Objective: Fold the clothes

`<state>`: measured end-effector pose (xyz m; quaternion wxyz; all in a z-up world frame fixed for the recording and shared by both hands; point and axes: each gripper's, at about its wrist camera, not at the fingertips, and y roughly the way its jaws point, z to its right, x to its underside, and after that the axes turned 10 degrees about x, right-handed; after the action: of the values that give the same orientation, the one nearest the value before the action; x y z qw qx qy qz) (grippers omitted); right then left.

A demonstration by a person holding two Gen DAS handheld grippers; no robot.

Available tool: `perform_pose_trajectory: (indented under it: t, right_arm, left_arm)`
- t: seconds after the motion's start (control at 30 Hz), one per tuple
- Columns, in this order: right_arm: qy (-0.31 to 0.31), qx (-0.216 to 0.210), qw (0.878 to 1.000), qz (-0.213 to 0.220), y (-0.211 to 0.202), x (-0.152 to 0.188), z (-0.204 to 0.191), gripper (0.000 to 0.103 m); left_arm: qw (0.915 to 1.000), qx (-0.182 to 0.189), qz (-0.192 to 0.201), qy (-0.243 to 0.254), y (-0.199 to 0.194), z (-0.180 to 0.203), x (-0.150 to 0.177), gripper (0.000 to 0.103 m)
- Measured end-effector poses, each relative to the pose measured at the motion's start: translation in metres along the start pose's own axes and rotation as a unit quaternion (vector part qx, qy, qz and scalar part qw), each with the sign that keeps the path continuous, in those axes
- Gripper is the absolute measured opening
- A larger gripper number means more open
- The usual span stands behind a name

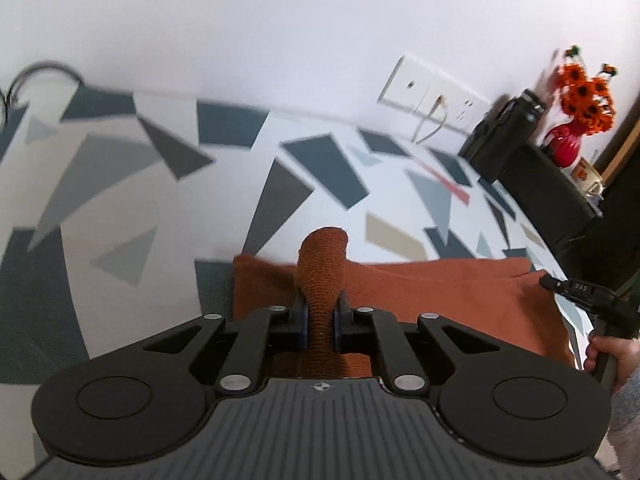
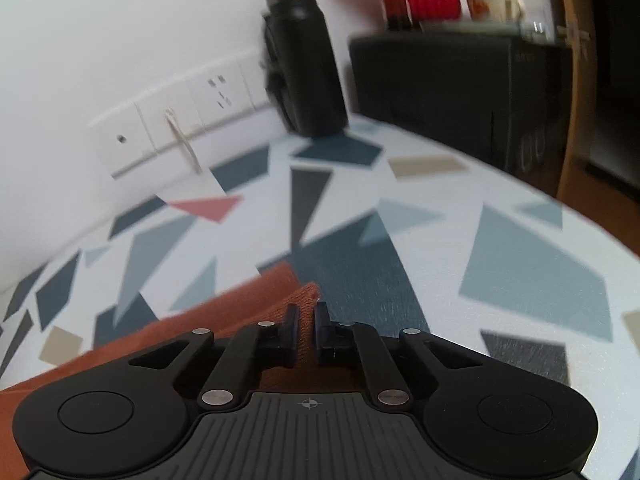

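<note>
So the orange cloth (image 1: pixel 440 292) is a knit thing, kinda soft and fuzzy looking, lying flat on the worktop (image 1: pixel 120 184), which has this cover printed with sharp grey, blue and beige triangles and shards on white. The left gripper (image 1: pixel 321 316) has its jaws squeezed tight on a ribbed tube-shaped bit of the cloth that sticks up between them like a little chimney. The right gripper (image 2: pixel 306 320) sits at a corner edge of the cloth (image 2: pixel 224 308), jaws nearly closed with the fabric edge pinched between them. Back by the white wall there's a matte black bottle (image 2: pixel 304 60), a boxy black appliance (image 2: pixel 460 92), a glossy ribbed red vase (image 1: pixel 564 142) with orange flowers (image 1: pixel 586 100), and a cream mug (image 2: pixel 494 2).
</note>
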<state>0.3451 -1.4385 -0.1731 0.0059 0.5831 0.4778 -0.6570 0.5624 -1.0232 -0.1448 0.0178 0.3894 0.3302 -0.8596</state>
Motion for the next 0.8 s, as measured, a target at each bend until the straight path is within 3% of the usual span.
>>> perform_pose_trajectory:
  t: [0.13, 0.2, 0.33, 0.5, 0.53, 0.6, 0.63, 0.7, 0.8]
  right_arm:
    - [-0.011, -0.010, 0.998, 0.069, -0.029, -0.015, -0.009, 0.005]
    - [-0.014, -0.015, 0.996, 0.087, -0.031, -0.027, -0.015, 0.005]
    - [-0.023, -0.023, 0.999, 0.036, 0.013, -0.041, -0.027, 0.005]
    - [-0.070, 0.000, 0.997, -0.021, 0.065, -0.027, -0.047, 0.006]
    - [-0.069, 0.001, 0.997, -0.025, 0.069, -0.025, -0.047, 0.007]
    - [-0.046, -0.003, 0.999, -0.028, 0.061, -0.027, -0.040, 0.023]
    - [-0.031, -0.005, 0.999, -0.031, 0.057, -0.030, -0.035, 0.030]
    - [0.020, -0.011, 1.000, -0.016, 0.036, -0.035, -0.016, 0.041]
    - [0.124, -0.010, 0.992, -0.006, -0.006, -0.032, 0.028, 0.042]
  left_arm:
    - [0.9989, 0.007, 0.039, 0.025, -0.016, 0.010, 0.004, 0.011]
    - [0.9991, 0.001, 0.041, 0.010, -0.016, 0.003, 0.007, 0.011]
    - [0.9989, -0.018, 0.032, -0.027, -0.001, -0.016, 0.013, 0.011]
    - [0.9984, -0.045, 0.015, -0.031, 0.016, -0.024, 0.017, 0.014]
    - [0.9982, -0.052, 0.008, -0.031, 0.016, -0.023, 0.016, 0.018]
    - [0.9975, -0.065, -0.006, -0.030, 0.016, -0.022, 0.014, 0.046]
    - [0.9971, -0.069, -0.014, -0.029, 0.015, -0.022, 0.013, 0.071]
    - [0.9970, -0.059, -0.040, -0.031, 0.003, -0.019, 0.017, 0.072]
    - [0.9954, -0.044, -0.079, -0.032, -0.015, -0.015, 0.023, 0.072]
